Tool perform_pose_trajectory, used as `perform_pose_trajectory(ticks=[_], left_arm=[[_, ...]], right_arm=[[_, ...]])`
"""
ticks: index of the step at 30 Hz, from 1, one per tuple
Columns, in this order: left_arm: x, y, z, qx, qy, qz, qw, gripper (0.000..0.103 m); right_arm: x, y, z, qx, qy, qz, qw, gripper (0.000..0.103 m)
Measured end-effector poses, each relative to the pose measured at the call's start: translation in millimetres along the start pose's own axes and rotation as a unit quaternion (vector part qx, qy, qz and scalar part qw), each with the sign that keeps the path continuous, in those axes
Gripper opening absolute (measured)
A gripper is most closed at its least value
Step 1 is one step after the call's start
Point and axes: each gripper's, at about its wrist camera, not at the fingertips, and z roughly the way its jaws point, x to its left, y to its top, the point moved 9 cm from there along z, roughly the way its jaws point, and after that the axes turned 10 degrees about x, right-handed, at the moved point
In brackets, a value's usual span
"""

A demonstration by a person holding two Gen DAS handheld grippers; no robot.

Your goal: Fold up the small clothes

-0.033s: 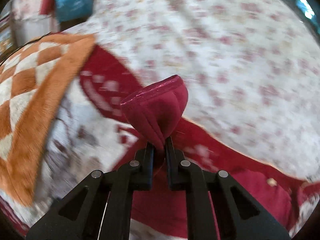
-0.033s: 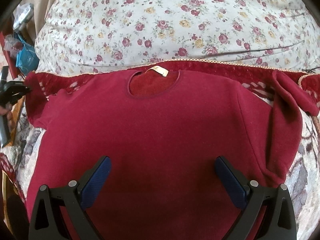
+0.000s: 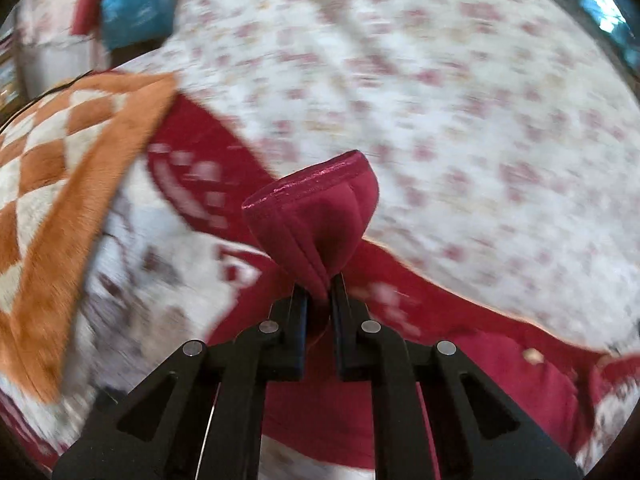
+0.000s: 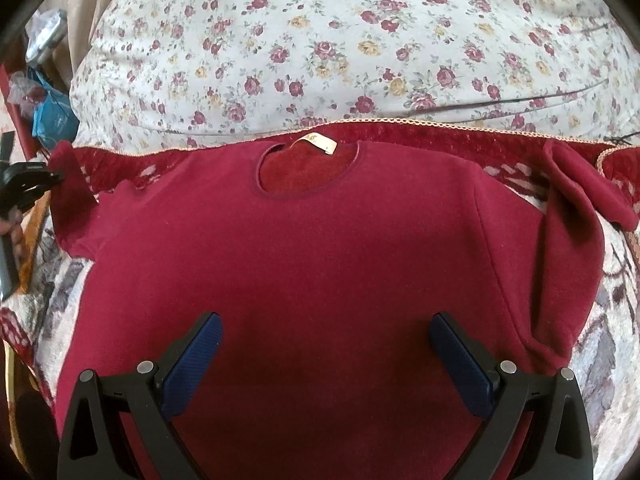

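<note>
At the far left, past the bed's edge, sits some clutter with a blue bag [image 4: 52, 118] in it, too small to make out further. An orange-and-cream checked blanket [image 3: 60, 184] lies on the left side, plush and thick-piled. Under everything is a woven bedspread [image 4: 600, 320] in grey, cream and dark red, with a scalloped trim along its far border. Behind that rises a big pillow [image 4: 340, 40] in smooth cotton printed with small roses.

The sweater [image 4: 312, 260] lies flat on the bedspread, front up, neck toward the pillow, a soft fleecy crimson with a pale label [image 4: 314, 145] at the round collar. Its left sleeve [image 3: 316, 216] is lifted off the bed, the cuff bunched into pleats and clamped between the closed jaws of the left gripper [image 3: 319, 296]; that view is blurred. The right gripper [image 4: 325, 360] hangs above the sweater's lower body, its blue-padded jaws spread wide, nothing between them. At the right the other sleeve [image 4: 572, 248] lies folded down along the sweater's side, its cuff flopped outward on the bedspread.
</note>
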Motion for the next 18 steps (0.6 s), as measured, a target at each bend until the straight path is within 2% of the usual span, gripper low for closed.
perform_pose_trajectory(ticks=[2,6,8,10,14,16,18], left_arm=[[-43,-15,-10,0.007,-0.036,0.03,0.9989,0.008],[-127,-61,-20,0.026,-0.08,0.092,0.9922,0.008],[-164,-84,-15,0.041,-0.093,0.121,0.9875,0.008],[-200,-114,-2,0.072,-0.114,0.137,0.9813,0.008],[-249,-171,26,0.119,-0.133,0.173,0.9686,0.008],[-266,-192,36,0.128,-0.138,0.194,0.9627,0.008],[-276,-208,44,0.136,-0.134,0.218,0.9572,0.013]], right_arm=[[0,2,-4,-0.006,0.002,0.003,1.0,0.103],[-6,8,-17,-0.026,-0.003,0.01,1.0,0.103],[-11,9,-22,-0.032,-0.001,0.018,0.999,0.103],[-20,13,-28,-0.039,-0.002,0.032,0.999,0.103],[-46,18,-41,-0.052,-0.021,0.066,0.996,0.103],[-59,20,-44,-0.055,-0.03,0.081,0.995,0.103],[-71,21,-45,-0.053,-0.031,0.096,0.993,0.103]])
